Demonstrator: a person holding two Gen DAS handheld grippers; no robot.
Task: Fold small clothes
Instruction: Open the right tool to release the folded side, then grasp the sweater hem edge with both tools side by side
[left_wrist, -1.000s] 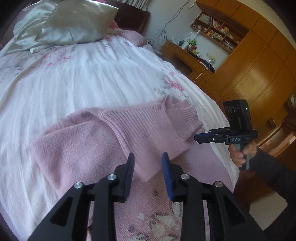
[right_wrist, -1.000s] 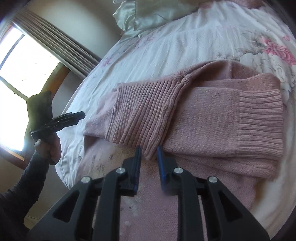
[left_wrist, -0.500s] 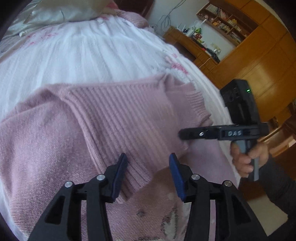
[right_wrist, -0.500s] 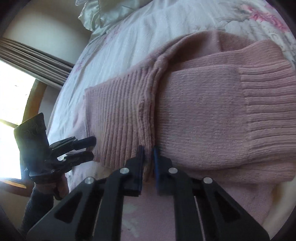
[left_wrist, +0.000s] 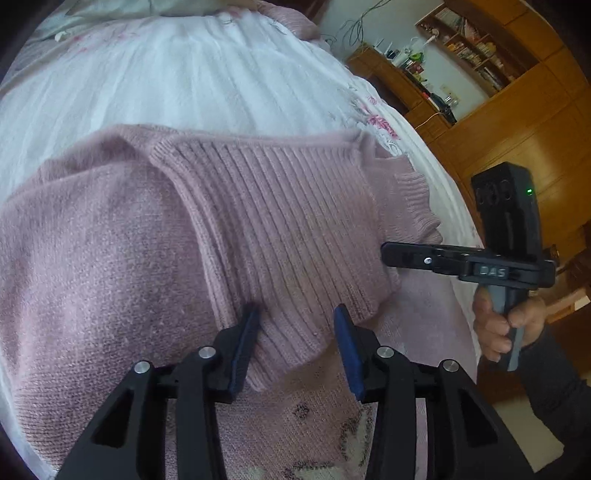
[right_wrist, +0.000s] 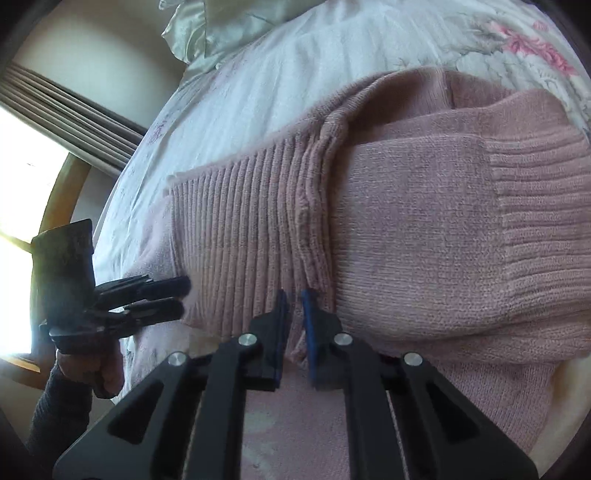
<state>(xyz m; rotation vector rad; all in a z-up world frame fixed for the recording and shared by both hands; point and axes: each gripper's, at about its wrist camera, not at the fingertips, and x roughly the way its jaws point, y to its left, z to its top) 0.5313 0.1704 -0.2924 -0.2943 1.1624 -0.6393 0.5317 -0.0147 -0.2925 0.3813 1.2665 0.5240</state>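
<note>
Right now the pink knit sweater (left_wrist: 122, 258) lies spread across the white bedspread (left_wrist: 166, 85), with its ribbed hem band (left_wrist: 288, 236) folded over the plainer knit and the band's free edge on the side nearest both tools. That near edge is what the coming move turns on. It runs crosswise in front of the person, from the left hand-held gripper (left_wrist: 295, 343) toward the right hand-held gripper (right_wrist: 294, 325), so the two sit side by side along one edge, not at opposite ends of the garment.

The left one stands wide, blue pads either side of the rounded lip of the band, with the cloth between them but not yet pinched. The right one is narrow, its pads drawn close on a pinch of the ribbed band's thick border, which seems to be clamped between them. A ribbed cuff (right_wrist: 535, 206) lies well off to its right.

Judging by this, the left need only close where it is, and then both can lift the edge away toward the pillow (right_wrist: 236, 22).
</note>
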